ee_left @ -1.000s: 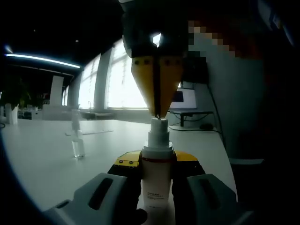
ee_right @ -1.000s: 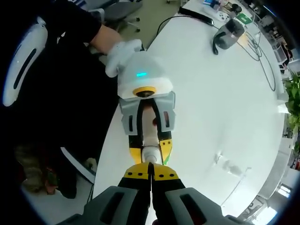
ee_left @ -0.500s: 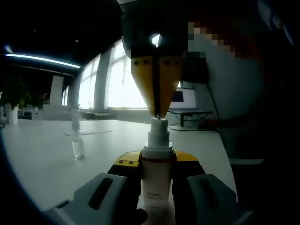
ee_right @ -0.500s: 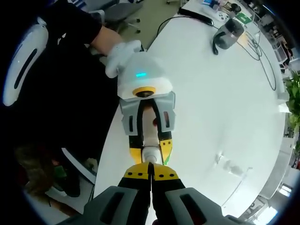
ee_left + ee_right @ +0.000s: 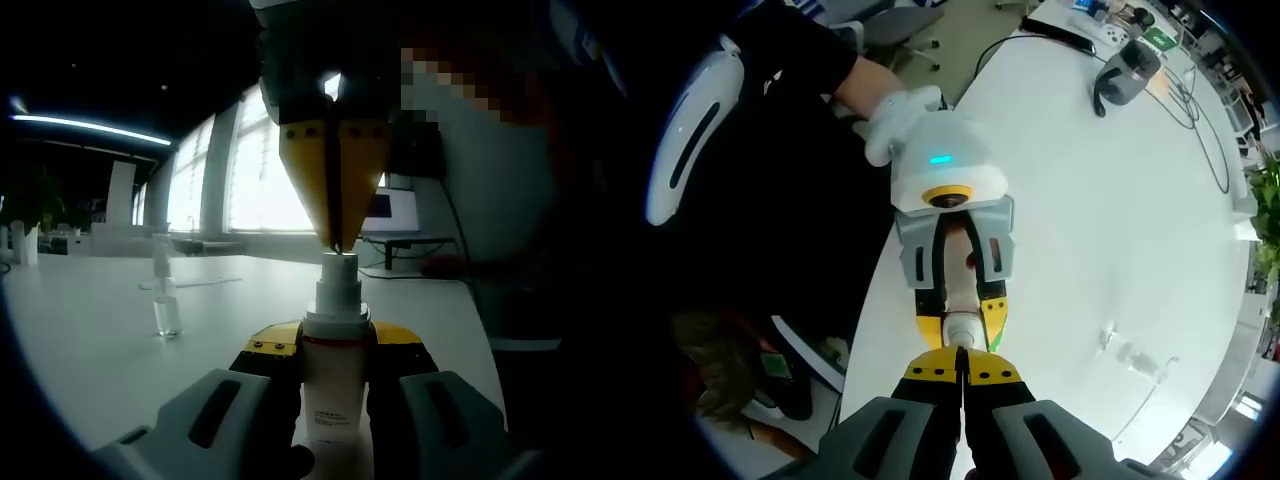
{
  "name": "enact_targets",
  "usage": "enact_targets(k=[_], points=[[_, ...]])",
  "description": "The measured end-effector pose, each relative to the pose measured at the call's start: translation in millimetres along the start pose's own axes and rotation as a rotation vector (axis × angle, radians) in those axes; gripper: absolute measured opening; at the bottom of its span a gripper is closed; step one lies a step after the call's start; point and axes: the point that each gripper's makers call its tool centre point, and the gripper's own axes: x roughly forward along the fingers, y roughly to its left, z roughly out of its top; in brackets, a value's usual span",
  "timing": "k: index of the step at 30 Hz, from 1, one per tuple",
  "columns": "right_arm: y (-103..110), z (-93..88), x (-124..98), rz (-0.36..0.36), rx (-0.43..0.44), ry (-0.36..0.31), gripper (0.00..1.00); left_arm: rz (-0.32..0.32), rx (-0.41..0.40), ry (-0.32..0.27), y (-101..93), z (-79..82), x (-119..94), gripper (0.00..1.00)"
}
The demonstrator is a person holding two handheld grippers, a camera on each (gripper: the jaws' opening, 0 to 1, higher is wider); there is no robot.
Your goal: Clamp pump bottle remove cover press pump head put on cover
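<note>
A wide white table (image 5: 1120, 200) spreads under both grippers, with a black cable (image 5: 1200, 120) and a grey device (image 5: 1127, 72) lying well apart from the work at its far end. In the left gripper view, bright windows (image 5: 262, 170) stand behind the table.

The left gripper (image 5: 335, 385) rises from the bottom of its own view, its 2 jaws clamped on the body of the white pump bottle (image 5: 335, 375), which stands upright between them. In the right gripper view the same left gripper (image 5: 952, 300) shows from above, held in the person's gloved hand (image 5: 895, 115), with the pump bottle (image 5: 958, 290) seen end-on between the yellow pads.

The right gripper (image 5: 962, 378) points down at the bottle, its 2 jaws pressed together with nothing between them. In the left gripper view its yellow tips (image 5: 337, 243) touch the top of the pump head (image 5: 339, 265).

A small clear cover (image 5: 165, 300) stands on the table, well apart to one side of the bottle.
</note>
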Motion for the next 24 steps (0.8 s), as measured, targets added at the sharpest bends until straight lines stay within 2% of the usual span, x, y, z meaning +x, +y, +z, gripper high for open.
enact_targets(k=[24], points=[[-0.4, 0.1, 3.4, 0.004, 0.026, -0.012, 0.0, 0.001, 0.001, 0.0, 0.3, -0.4, 0.1, 0.15]])
